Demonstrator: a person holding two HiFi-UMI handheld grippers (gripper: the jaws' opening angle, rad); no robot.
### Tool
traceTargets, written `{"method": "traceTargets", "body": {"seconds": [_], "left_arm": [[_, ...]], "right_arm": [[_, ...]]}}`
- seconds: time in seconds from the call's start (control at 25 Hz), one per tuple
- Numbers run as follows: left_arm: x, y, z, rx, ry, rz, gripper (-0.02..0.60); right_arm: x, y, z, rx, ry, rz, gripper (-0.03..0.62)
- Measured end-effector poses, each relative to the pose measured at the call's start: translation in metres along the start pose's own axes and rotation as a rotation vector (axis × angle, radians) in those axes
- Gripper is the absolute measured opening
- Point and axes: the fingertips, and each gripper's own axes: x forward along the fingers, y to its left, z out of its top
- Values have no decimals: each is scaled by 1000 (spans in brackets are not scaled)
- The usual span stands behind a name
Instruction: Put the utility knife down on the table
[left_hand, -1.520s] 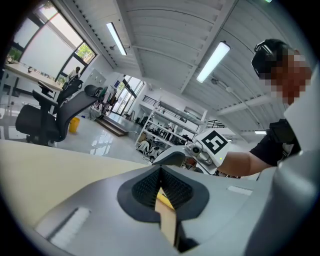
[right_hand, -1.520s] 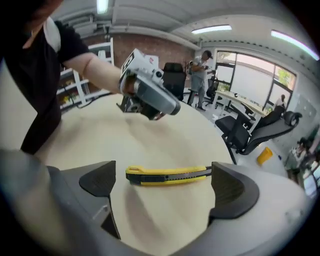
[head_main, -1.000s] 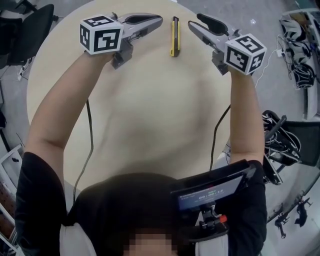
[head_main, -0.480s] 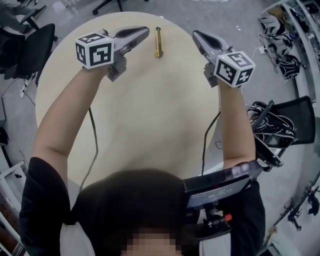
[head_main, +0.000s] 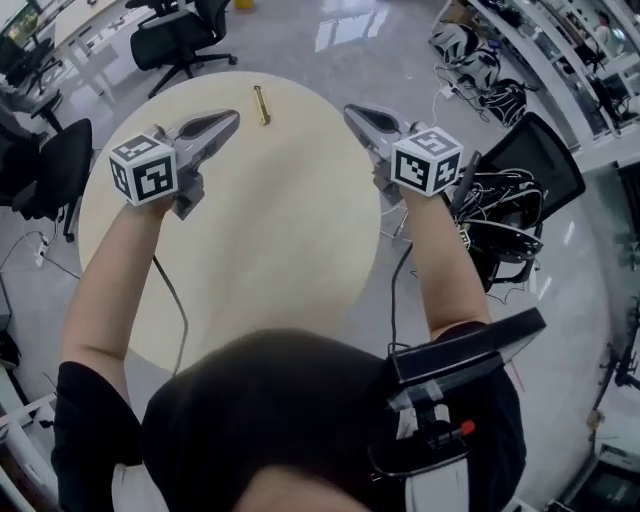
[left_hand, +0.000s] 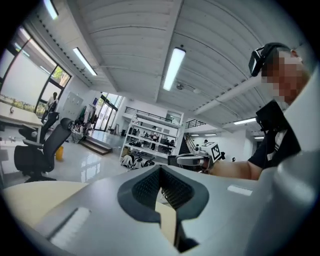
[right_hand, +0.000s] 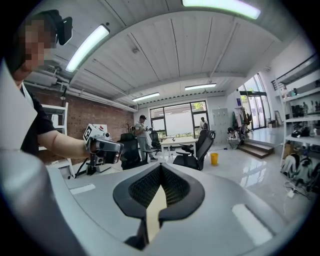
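Beneath both claws, the round pale table (head_main: 290, 250) is spreading wide and mostly bare, with office chairs (head_main: 185, 40) standing on the shiny floor beyond its far edge. Over it the left claw (head_main: 228, 121) is hanging with its two jaws pressed together on nothing. Its grey tips are meeting in a point, and only a sliver of tabletop is showing through the gap behind them. The right claw (head_main: 357, 113) is doing the same: jaws closed tip to tip, nothing caught between the ribbed pads. Both are pointing away from the person and angling slightly toward each other.

Ahead of the two claws, a little nearer the left one, the utility knife (head_main: 261, 104) is lying flat on the table close to its far edge. It is sitting well apart from both tips, and neither claw is touching it. To my eye the task is looking finished. The knife is already down and let go, and nothing is remaining except perhaps drawing the claws clear.

As for the knife itself, it is showing as a slim yellow bar running lengthwise away from the person. It is appearing too small here to tell whether the blade is out.
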Motion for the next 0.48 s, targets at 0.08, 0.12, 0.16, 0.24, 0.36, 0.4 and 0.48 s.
{"method": "traceTargets", "body": {"seconds": [0.08, 0.12, 0.16, 0.24, 0.36, 0.4, 0.48], "left_arm": [[-20, -41, 4, 30, -8, -27, -2], [-29, -62, 5, 41, -11, -42, -2], [-38, -82, 5, 50, -12, -58, -2], [-55, -125, 4, 66, -11, -94, -2], [-77, -191, 1, 100, 0, -168, -2], [-82, -213, 1, 112, 4, -194, -2], [-86, -254, 3, 128, 7, -249, -2]], "right_arm": [[-43, 30, 5, 1, -14, -34, 14], [-65, 46, 7, 3, -21, -52, 14], [-85, 63, 9, 6, -29, -70, 14], [-126, 95, 13, 12, -45, -102, 14], [-185, 143, 19, 19, -72, -154, 14], [-204, 158, 21, 22, -83, -173, 14], [-243, 180, 28, 23, -104, -218, 14]]}}
